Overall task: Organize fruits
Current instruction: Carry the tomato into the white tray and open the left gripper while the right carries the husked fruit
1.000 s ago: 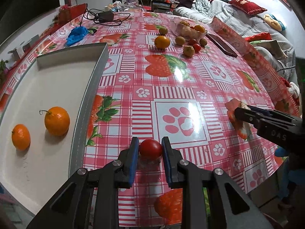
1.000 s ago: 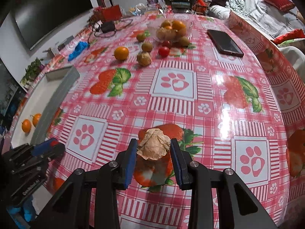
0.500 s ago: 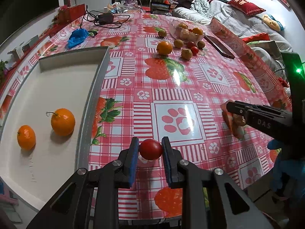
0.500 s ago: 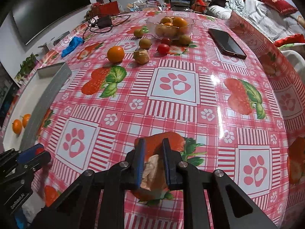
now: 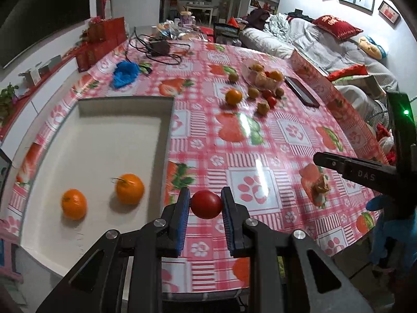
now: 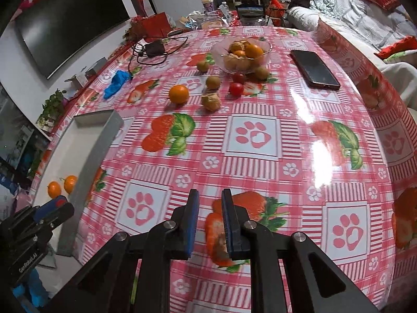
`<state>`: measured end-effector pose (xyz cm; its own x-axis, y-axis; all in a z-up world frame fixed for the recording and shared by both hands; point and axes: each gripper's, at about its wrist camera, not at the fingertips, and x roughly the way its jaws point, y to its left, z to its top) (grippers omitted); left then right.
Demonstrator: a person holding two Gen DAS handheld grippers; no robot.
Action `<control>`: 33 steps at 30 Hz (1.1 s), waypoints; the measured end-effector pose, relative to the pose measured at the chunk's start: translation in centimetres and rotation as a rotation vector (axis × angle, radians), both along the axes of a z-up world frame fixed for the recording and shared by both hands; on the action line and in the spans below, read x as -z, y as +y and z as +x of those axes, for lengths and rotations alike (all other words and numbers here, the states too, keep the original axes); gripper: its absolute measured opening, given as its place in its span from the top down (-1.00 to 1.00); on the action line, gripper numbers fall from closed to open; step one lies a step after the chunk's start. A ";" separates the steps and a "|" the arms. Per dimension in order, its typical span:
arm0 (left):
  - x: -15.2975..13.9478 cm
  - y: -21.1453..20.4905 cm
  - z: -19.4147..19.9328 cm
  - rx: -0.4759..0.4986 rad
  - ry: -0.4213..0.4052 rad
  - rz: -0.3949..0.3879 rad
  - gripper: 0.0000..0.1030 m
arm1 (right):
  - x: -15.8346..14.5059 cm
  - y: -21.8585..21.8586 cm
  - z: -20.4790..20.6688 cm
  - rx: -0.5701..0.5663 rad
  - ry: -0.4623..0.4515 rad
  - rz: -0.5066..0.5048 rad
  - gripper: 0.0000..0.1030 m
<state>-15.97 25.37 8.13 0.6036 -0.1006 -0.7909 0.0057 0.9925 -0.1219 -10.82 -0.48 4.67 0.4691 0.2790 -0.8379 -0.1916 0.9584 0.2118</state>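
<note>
Left gripper [image 5: 206,204] clamps the tomato [image 5: 206,204] above the table edge, beside the tray [image 5: 166,130]. Right gripper [image 6: 209,224] pinches a papery husked fruit [image 5: 321,187]. Carry both over the wall, release low beside the 2 oranges [image 5: 129,188].

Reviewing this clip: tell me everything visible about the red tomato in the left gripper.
The red tomato is small, round and smooth, with a slightly glossy, uniformly deep red skin and no stem visible. It looks whole and unbruised. It sits clamped between the blue pads of the left gripper, one pad pressing on each side, near the fingertips. It appears held above the red checked tablecloth, just right of the white tray. Nothing but the pads touches it.
</note>
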 end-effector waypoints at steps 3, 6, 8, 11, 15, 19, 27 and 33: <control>-0.9 1.3 0.0 -0.013 -0.018 0.011 0.48 | -1.0 1.1 0.1 -0.019 -0.008 0.013 0.62; -1.7 2.5 0.0 -0.026 -0.033 0.027 0.48 | -2.2 2.7 0.4 -0.053 -0.022 0.017 0.62; -2.1 3.5 -0.2 -0.041 -0.041 0.031 0.48 | -3.0 3.8 0.5 -0.073 -0.042 0.007 0.62; -2.2 4.8 -0.6 -0.059 -0.044 0.026 0.48 | -2.8 4.6 0.6 -0.080 -0.050 -0.040 0.62; -1.6 5.3 -1.0 -0.065 -0.034 0.018 0.48 | 0.0 3.0 0.5 -0.012 0.003 -0.131 -0.12; -0.8 5.0 -0.6 -0.060 -0.011 0.014 0.48 | 2.2 0.7 -0.7 0.026 0.019 -0.188 -0.48; -0.7 4.7 -0.7 -0.048 -0.005 0.007 0.48 | 4.2 -0.5 -1.0 0.055 0.066 -0.189 0.39; -1.2 6.2 -0.2 -0.073 -0.009 0.006 0.48 | 2.4 0.6 -0.8 0.030 0.053 -0.106 0.39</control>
